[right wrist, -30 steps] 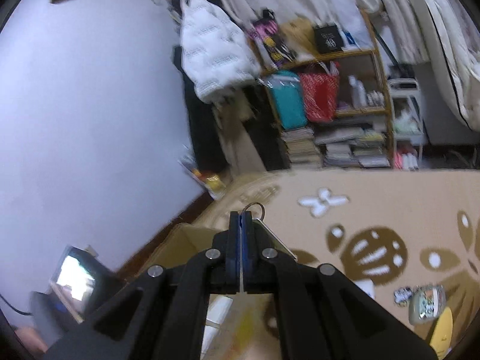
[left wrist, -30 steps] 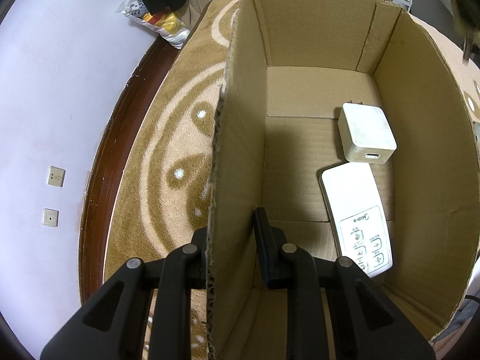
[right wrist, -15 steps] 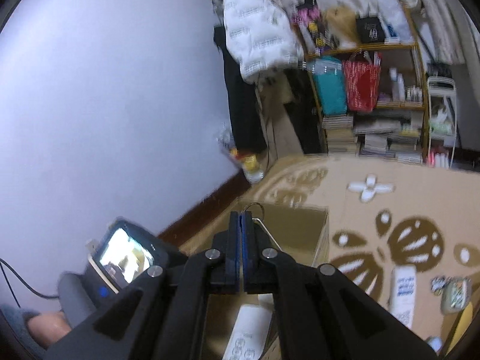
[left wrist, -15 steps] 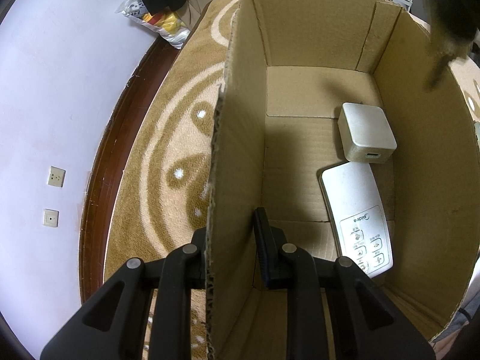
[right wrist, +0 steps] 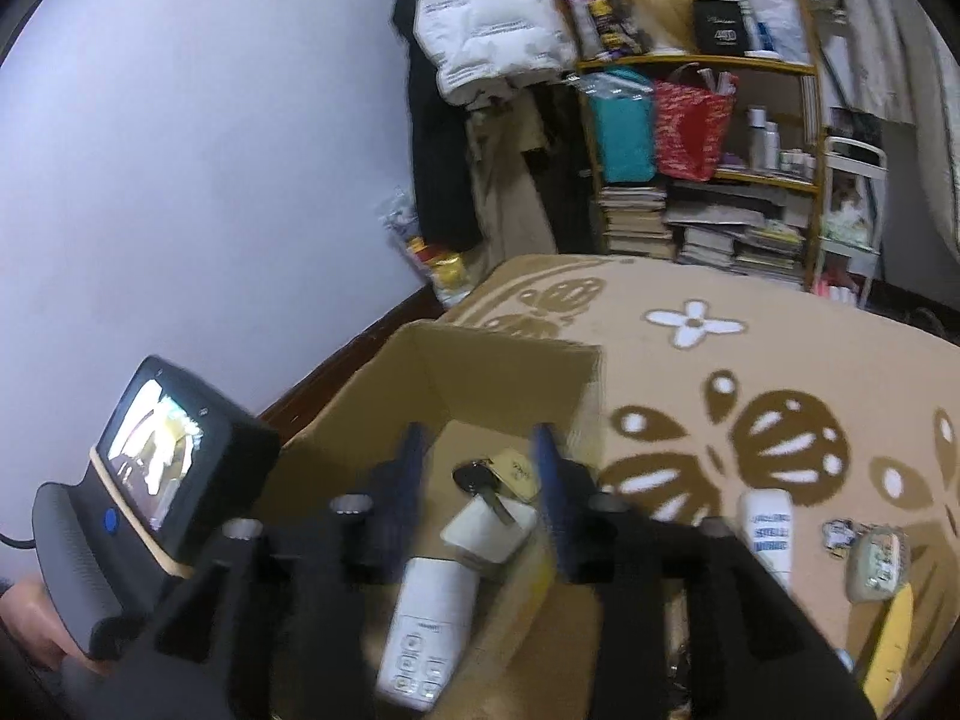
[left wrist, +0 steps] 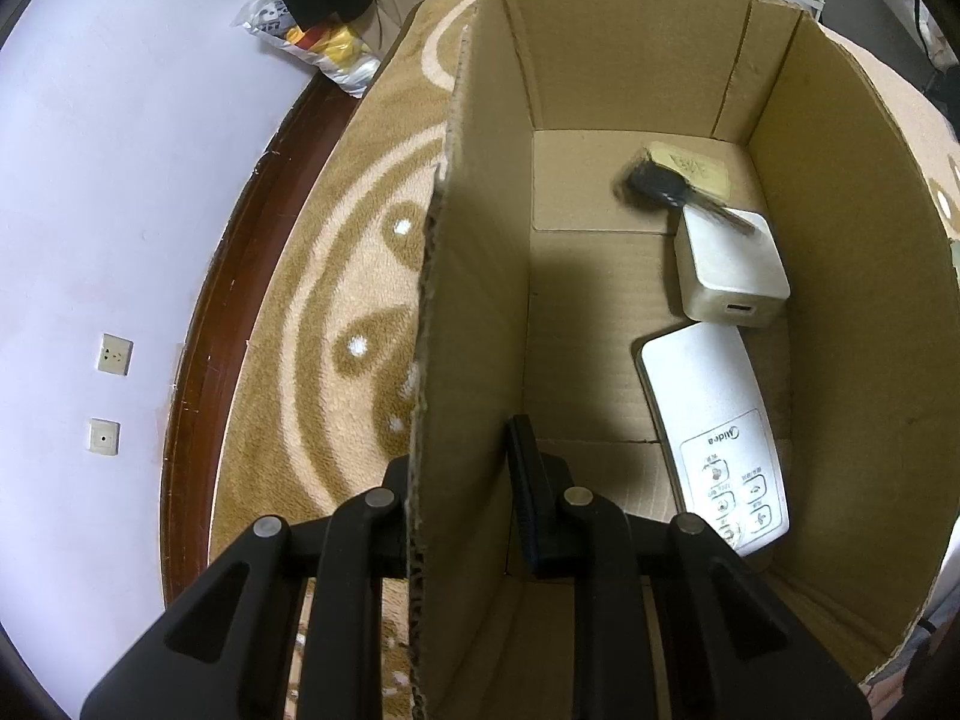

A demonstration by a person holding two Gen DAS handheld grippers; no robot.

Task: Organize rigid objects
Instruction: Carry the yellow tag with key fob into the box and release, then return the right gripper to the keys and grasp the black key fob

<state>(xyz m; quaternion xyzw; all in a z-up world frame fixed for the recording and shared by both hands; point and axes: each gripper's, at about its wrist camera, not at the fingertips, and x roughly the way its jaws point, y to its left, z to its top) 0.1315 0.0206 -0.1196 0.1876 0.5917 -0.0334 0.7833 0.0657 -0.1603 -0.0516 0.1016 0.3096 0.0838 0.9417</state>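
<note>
The left gripper (left wrist: 462, 492) is clamped on a cardboard wall (left wrist: 462, 300); the right gripper (right wrist: 477, 474) hangs with jaws spread, empty.

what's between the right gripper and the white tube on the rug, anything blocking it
Nothing visible does. The right gripper is open above the cardboard box, and the white tube lies outside the box on bare rug. Only the box's right-hand wall sits between them, below the gripper.

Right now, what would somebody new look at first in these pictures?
Probably the big cardboard box on the patterned rug, with the left claw pinching its wall. Inside lie a white remote, a white charger and a black key with a tag, under the open right claw.
</note>
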